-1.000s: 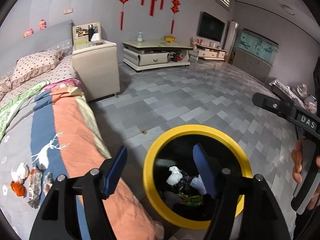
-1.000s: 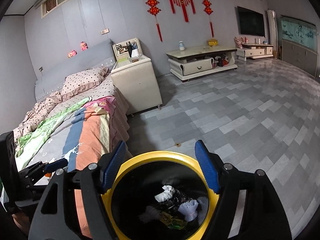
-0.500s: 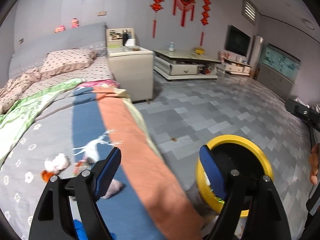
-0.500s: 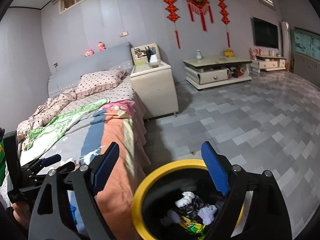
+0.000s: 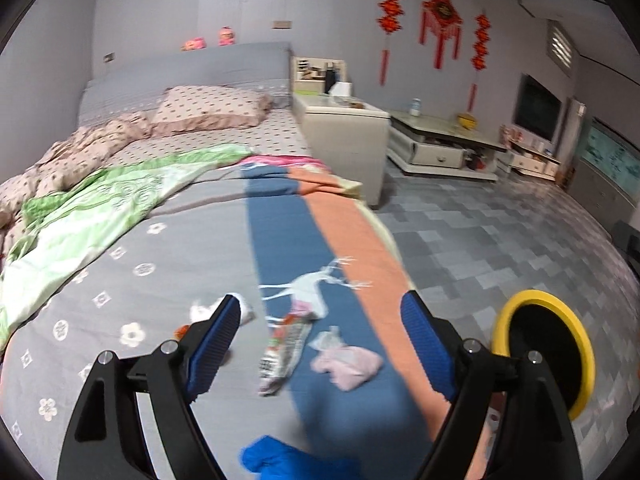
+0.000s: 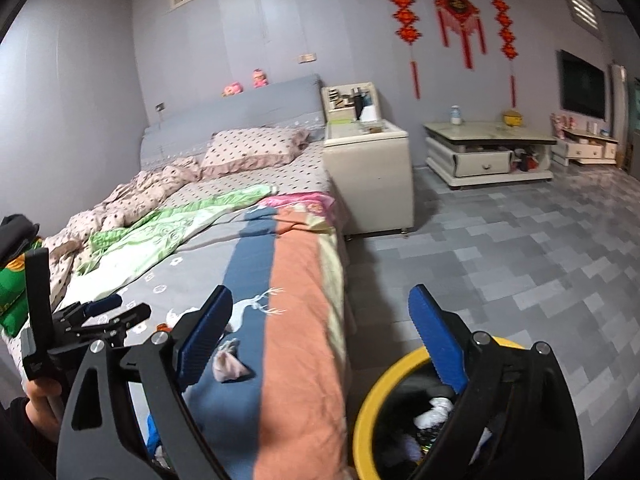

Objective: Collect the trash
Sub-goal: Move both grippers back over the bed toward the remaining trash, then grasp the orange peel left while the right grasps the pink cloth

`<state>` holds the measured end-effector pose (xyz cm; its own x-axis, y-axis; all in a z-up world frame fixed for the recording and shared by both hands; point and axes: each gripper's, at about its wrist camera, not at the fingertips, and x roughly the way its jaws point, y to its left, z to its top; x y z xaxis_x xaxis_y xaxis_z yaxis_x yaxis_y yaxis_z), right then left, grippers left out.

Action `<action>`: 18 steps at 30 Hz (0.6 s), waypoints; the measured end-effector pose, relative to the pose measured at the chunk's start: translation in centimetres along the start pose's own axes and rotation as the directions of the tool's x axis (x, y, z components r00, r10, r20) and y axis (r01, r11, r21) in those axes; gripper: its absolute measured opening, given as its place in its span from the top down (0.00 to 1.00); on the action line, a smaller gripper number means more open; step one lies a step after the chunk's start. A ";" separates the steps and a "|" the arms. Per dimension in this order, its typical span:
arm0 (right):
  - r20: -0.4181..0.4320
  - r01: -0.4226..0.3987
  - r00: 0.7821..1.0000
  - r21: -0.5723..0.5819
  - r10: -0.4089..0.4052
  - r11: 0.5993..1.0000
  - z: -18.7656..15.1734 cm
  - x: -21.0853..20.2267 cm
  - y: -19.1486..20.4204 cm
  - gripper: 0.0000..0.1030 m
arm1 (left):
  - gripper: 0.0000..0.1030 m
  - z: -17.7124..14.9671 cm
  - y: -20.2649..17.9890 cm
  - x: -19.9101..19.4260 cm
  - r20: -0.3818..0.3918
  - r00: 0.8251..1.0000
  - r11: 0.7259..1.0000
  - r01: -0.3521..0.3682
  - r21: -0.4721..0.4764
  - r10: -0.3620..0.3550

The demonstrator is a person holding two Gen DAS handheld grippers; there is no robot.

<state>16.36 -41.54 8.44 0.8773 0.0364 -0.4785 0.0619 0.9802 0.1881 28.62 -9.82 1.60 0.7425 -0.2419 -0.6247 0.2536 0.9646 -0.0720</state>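
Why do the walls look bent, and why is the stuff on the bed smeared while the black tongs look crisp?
Left wrist view: the lens bows the walls and darkens the corners; the snack wrapper and pink wad are smeared, while the left tongs stay sharp. Right wrist view: same bowing; the bedspread nearby is soft, and the yellow-rimmed bin is partly hidden.

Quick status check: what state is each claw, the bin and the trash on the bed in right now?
left claw: open, empty
right claw: opening, empty
yellow-rimmed bin: on floor beside bed, holds trash
snack wrapper: lying on bedspread
pink crumpled wad: lying beside wrapper
blue crumpled piece: on bedspread, nearest camera
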 end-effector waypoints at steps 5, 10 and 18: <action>-0.043 -0.035 0.999 -0.030 0.034 0.999 -0.2 3.4 3.4 0.17 | 0.23 -0.6 3.4 0.8 -0.021 0.999 0.998 -0.045 -0.040 0.044; -0.094 -0.059 0.994 -0.055 0.053 0.997 -1.2 6.8 6.1 0.17 | 0.23 -1.5 6.7 2.9 -0.064 0.994 0.993 -0.089 -0.074 0.084; -0.204 -0.093 0.976 -0.106 0.070 0.990 -3.9 13.4 9.7 0.17 | 0.23 -3.9 10.4 7.0 -0.150 0.982 0.983 -0.136 -0.126 0.117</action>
<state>26.84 -30.77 0.49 0.7637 0.1442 -0.6293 -0.0708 0.9876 0.1403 34.03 -1.09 -6.60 0.6656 -0.1090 -0.7383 0.0697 0.9940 -0.0840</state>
